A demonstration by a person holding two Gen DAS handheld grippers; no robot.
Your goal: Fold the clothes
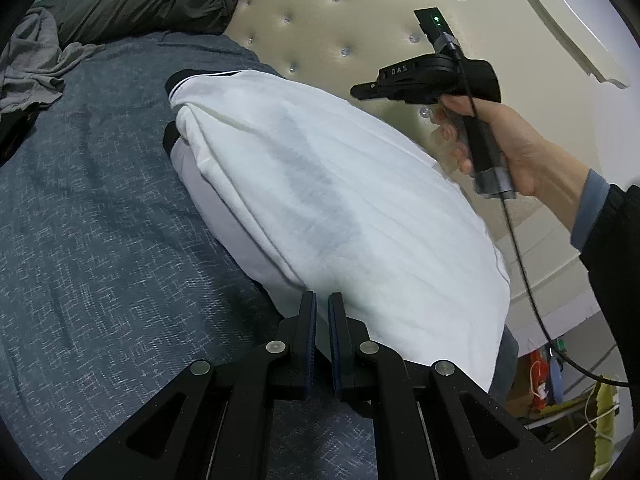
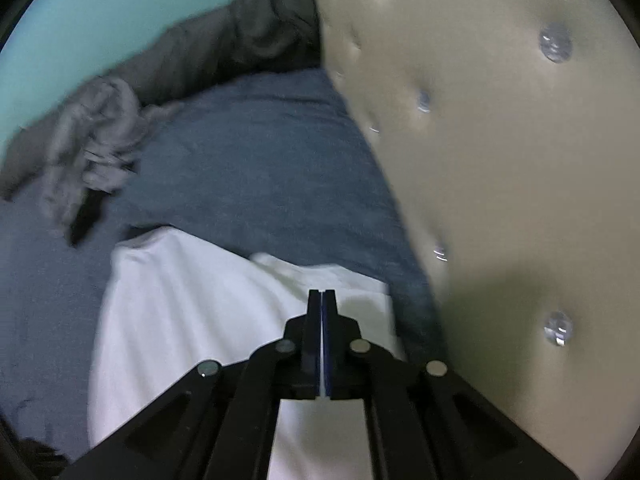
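Observation:
A white garment with black trim [image 1: 340, 200] lies bunched on the blue-grey bedspread [image 1: 100, 240], with its near edge raised. My left gripper [image 1: 322, 298] is shut on that near edge, and the cloth runs into its tips. A hand [image 1: 520, 152] holds my right gripper [image 1: 354, 92] over the garment's far edge by the headboard. In the right wrist view the right gripper [image 2: 322, 292] is shut above the white garment [image 2: 180, 320]. Only a thin white line shows between its pads. I cannot tell whether any cloth is pinched there.
A padded cream headboard [image 1: 320, 20] [image 2: 500, 160] stands close on the right. A crumpled grey garment [image 1: 32, 64] [image 2: 92, 132] and a dark olive bundle [image 1: 140, 0] [image 2: 248, 40] lie at the far end of the bed. A black cable [image 1: 520, 260] hangs from the right gripper.

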